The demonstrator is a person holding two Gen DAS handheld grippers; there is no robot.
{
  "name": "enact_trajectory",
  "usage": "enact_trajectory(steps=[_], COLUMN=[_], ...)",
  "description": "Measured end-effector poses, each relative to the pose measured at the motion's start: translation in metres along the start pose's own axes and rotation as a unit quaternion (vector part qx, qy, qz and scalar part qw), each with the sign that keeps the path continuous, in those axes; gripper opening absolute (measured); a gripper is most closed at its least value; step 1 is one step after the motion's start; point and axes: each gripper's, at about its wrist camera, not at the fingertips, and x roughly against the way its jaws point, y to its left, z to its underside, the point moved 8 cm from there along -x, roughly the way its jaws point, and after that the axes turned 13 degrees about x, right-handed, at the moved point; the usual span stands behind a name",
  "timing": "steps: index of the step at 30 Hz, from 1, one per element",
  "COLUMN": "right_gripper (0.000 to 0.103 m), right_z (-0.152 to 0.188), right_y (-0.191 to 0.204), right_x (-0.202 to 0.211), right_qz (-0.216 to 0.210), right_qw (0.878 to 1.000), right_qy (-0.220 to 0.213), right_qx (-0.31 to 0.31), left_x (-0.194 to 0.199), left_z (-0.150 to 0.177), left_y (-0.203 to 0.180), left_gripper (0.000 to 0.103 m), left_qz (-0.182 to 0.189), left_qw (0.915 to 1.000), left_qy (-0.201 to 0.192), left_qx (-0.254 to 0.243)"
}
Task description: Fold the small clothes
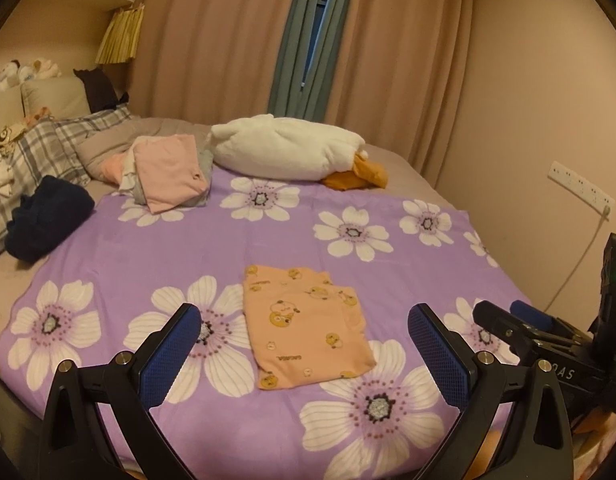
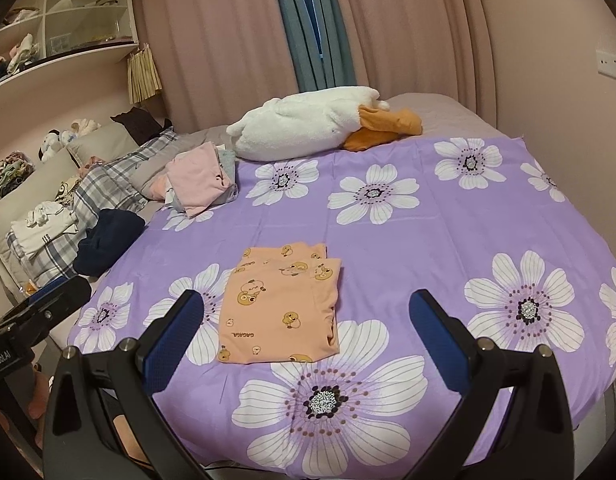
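Note:
A small peach garment with duck prints (image 1: 303, 328) lies folded flat on the purple flowered sheet (image 1: 211, 240); it also shows in the right wrist view (image 2: 279, 308). My left gripper (image 1: 303, 344) is open and empty, held above the bed's near edge with the garment between its fingers in view. My right gripper (image 2: 308, 328) is open and empty, also back from the garment. The right gripper also shows at the right edge of the left wrist view (image 1: 512, 314).
A stack of folded pink and grey clothes (image 1: 167, 176) lies at the sheet's far left. A white duck plush (image 1: 283, 150) lies at the back. A navy garment (image 1: 47, 216) and plaid pillows (image 1: 39, 152) sit at the left. A wall stands to the right.

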Motion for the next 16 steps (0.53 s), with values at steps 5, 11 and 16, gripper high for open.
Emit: enact_trajectory(steps=[5,11,16], right_gripper=[0.103,0.103,0.103], right_z=[-0.0016,-0.0019,-0.0008], right_y=[0.0006,0.0012,0.001], right_x=[0.001,0.0025,0.0025], right_qz=[0.004,0.007,0.014], right_qw=[1.0,1.0,1.0], right_qy=[-0.003,-0.006,0.0], right_qx=[0.005,0.009,0.01], left_x=[0.0017,0.0032,0.0025], left_z=[-0.001,-0.0014,0.0007], left_y=[-0.0013,-0.0038,-0.0053], left_gripper=[0.102,0.102,0.102], left_qz=[0.002,-0.002,0.001], left_qw=[1.0,1.0,1.0], left_qy=[-0.001,-0.005,-0.001], left_qx=[0.001,-0.006,-0.009])
